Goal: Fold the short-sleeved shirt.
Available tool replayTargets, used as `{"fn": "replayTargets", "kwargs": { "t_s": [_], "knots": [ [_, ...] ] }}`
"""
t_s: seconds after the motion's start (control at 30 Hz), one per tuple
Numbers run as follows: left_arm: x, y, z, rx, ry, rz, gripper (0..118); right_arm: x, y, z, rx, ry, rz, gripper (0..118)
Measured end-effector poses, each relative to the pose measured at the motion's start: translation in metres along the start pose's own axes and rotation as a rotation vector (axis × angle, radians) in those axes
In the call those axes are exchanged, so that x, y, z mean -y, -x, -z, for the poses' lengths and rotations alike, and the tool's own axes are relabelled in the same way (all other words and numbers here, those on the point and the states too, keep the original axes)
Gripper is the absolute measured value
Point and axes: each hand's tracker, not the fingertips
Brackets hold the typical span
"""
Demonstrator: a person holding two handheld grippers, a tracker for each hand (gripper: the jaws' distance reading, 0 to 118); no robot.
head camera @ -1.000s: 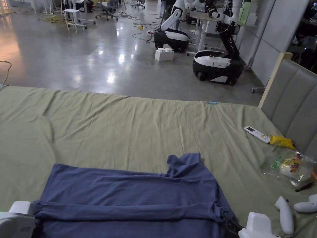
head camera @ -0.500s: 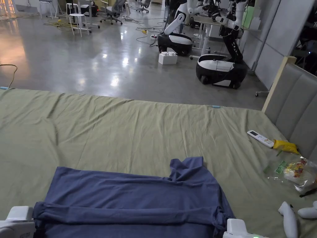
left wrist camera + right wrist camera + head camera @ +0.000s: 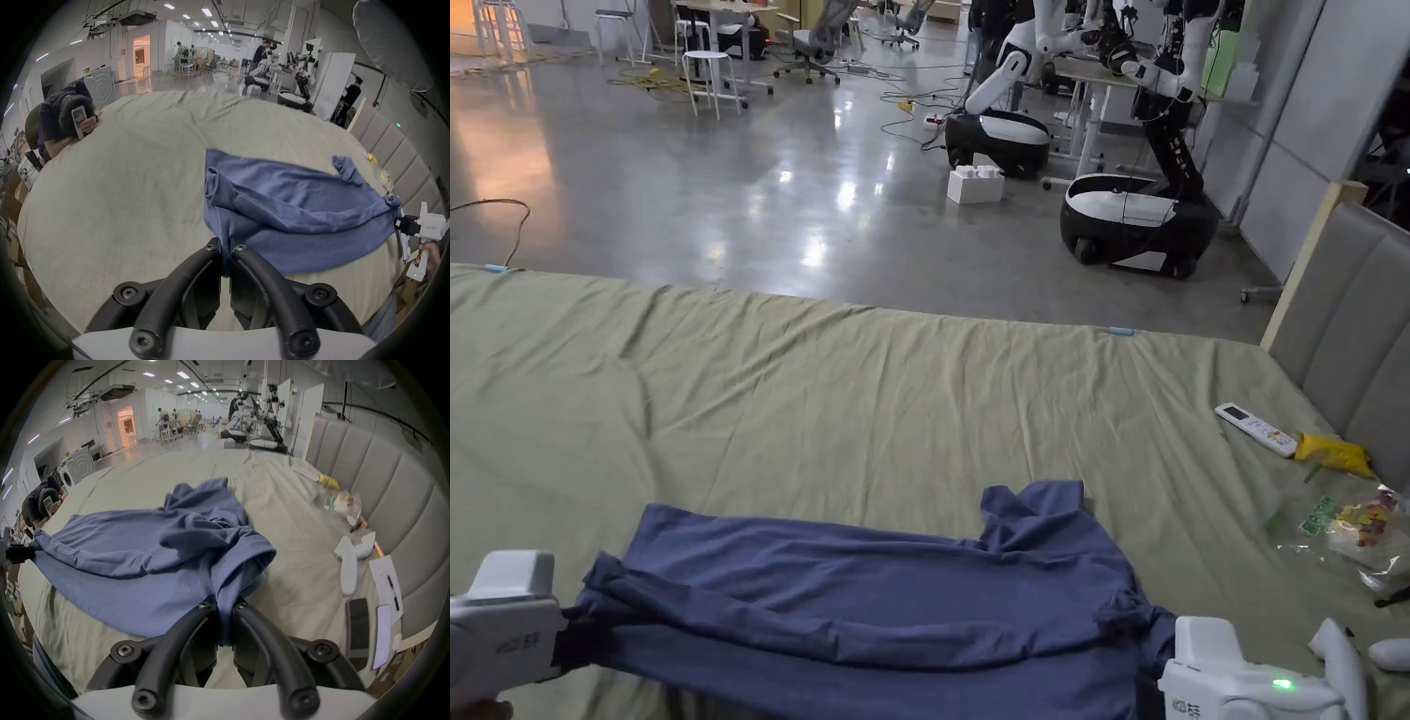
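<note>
A blue short-sleeved shirt [image 3: 872, 609] lies near the front edge of the green bed sheet [image 3: 825, 394], with a folded band lifted across it. My left gripper [image 3: 577, 633] is shut on the shirt's left end, and the cloth [image 3: 280, 207] is bunched between its jaws [image 3: 226, 246]. My right gripper [image 3: 1148, 637] is shut on the right end, where a sleeve opening [image 3: 243, 567] hangs over its jaws [image 3: 225, 604]. The band is stretched between the two grippers, raised off the lower layer. One sleeve [image 3: 1031, 506] sticks out at the far edge.
A remote [image 3: 1254, 429], a yellow packet [image 3: 1331, 453] and a plastic bag [image 3: 1355, 525] lie by the padded headboard [image 3: 1350, 319] on the right. White socks [image 3: 350, 564], a phone and papers lie nearby. A person [image 3: 63, 124] leans on the bed's far left corner. Robots [image 3: 1139, 206] stand beyond.
Both grippers have lifted the held band of shirt and carried it away from me, toward the far edge. The shirt's near layer now hangs up off the sheet.
</note>
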Motion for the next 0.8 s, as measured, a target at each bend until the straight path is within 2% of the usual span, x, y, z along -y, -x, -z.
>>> {"fn": "replayTargets", "kwargs": {
  "t_s": [0.27, 0.5, 0.8],
  "knots": [
    [-0.004, 0.012, -0.061, 0.004, -0.061, 0.023, 6, -0.001, -0.008, -0.062, -0.016, -0.029, -0.055, 10],
    [0.072, 0.026, -0.085, 0.008, 0.016, 0.032, 6, 0.065, -0.005, -0.083, -0.045, 0.056, -0.066, 10],
    [0.158, 0.042, -0.063, -0.021, 0.160, -0.052, 6, 0.160, 0.011, -0.063, -0.017, 0.187, -0.034, 10]
  ]
}}
